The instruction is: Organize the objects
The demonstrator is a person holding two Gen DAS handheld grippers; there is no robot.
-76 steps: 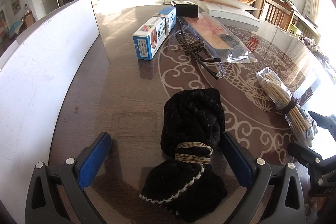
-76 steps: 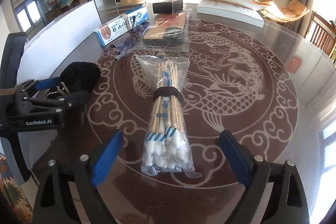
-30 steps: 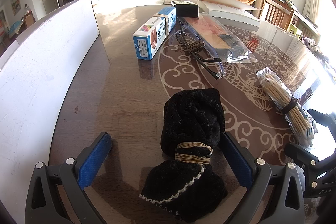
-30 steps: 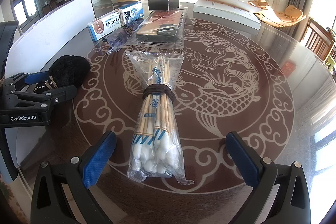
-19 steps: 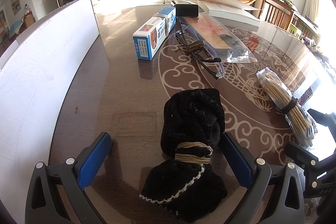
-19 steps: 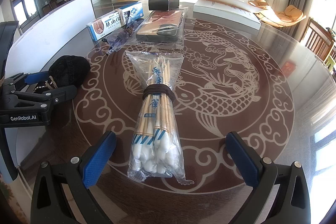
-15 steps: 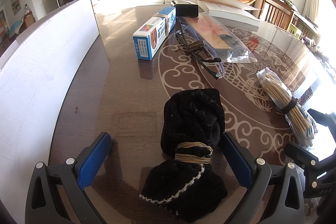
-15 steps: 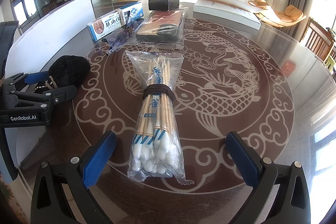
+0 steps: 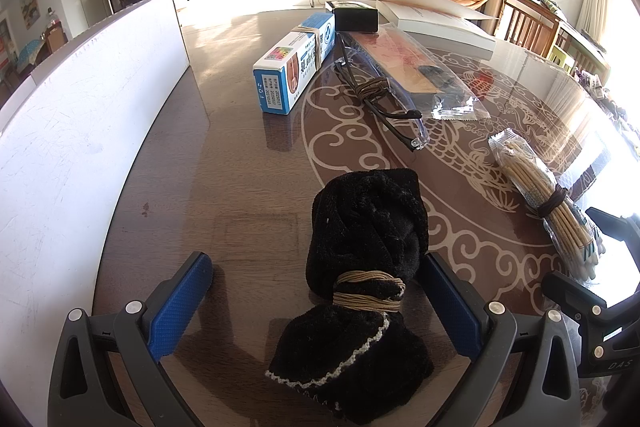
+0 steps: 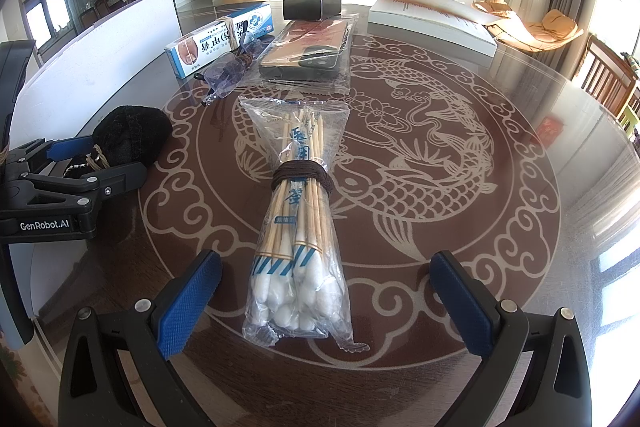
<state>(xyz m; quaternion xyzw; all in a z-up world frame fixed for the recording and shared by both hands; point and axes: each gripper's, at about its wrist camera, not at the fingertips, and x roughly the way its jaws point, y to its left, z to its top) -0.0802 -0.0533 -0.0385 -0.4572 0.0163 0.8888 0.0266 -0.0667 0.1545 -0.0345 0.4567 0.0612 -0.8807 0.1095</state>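
Almost nothing is seen to have changed over the last second: both views match the ones just before, and only further back was the right gripper set slightly closer over the swab pack, its jaws a little less spread. The right gripper is now held wide open, the pack lying loose on the table between its blue pads, touched by neither. The left gripper is likewise released, its jaws spread around the black cloth bundle, whose tied waist lies close to the right pad; contact there cannot be told. The toothpaste box, glasses and flat packet lie well beyond, near the table's far side. The pause is judged to mean that no grasp has yet begun, so both items remain to be picked and sorted
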